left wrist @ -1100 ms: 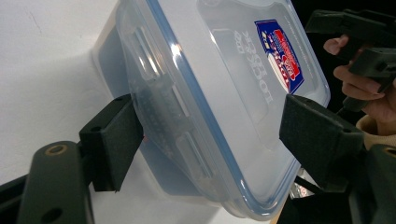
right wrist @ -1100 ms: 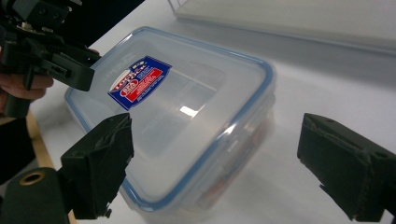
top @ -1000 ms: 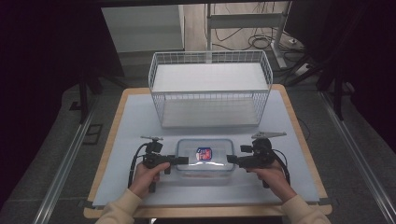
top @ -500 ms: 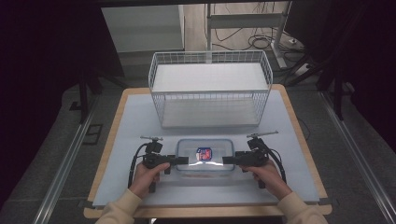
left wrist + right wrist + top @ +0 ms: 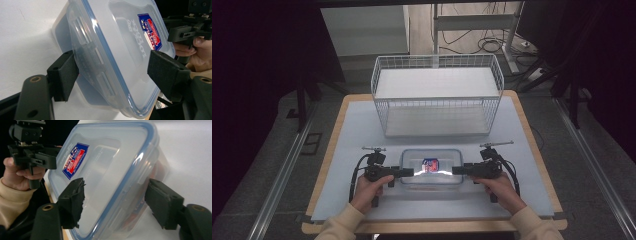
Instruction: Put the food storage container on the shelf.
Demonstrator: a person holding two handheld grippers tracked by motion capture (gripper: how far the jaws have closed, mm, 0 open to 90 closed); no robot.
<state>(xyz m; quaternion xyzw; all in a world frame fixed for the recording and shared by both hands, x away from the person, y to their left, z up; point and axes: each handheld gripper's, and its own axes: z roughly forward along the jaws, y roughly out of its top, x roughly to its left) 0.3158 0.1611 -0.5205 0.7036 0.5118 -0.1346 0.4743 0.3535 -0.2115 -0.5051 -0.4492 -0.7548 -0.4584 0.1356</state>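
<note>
A clear lidded plastic container (image 5: pixel 430 167) with a blue seal and a red-and-blue sticker lies flat near the table's front edge. My left gripper (image 5: pixel 409 172) is at its left end. In the left gripper view the container (image 5: pixel 117 50) sits between the jaws (image 5: pixel 113 72): one pad presses on the end latch and the other lies over the lid. My right gripper (image 5: pixel 455 171) is at the right end. Its jaws (image 5: pixel 117 202) straddle the container (image 5: pixel 105 165) and have just been closing, with a sliver of room still at the lower pad.
A white wire basket (image 5: pixel 437 100) stands behind the container at the back of the pale table (image 5: pixel 362 130). Each hand holds its gripper from below, with cables looping beside it. Dark floor and metal rails flank the table.
My right gripper has slid a little to the left, onto the container's right end. The left gripper and the container have stayed where they were.
</note>
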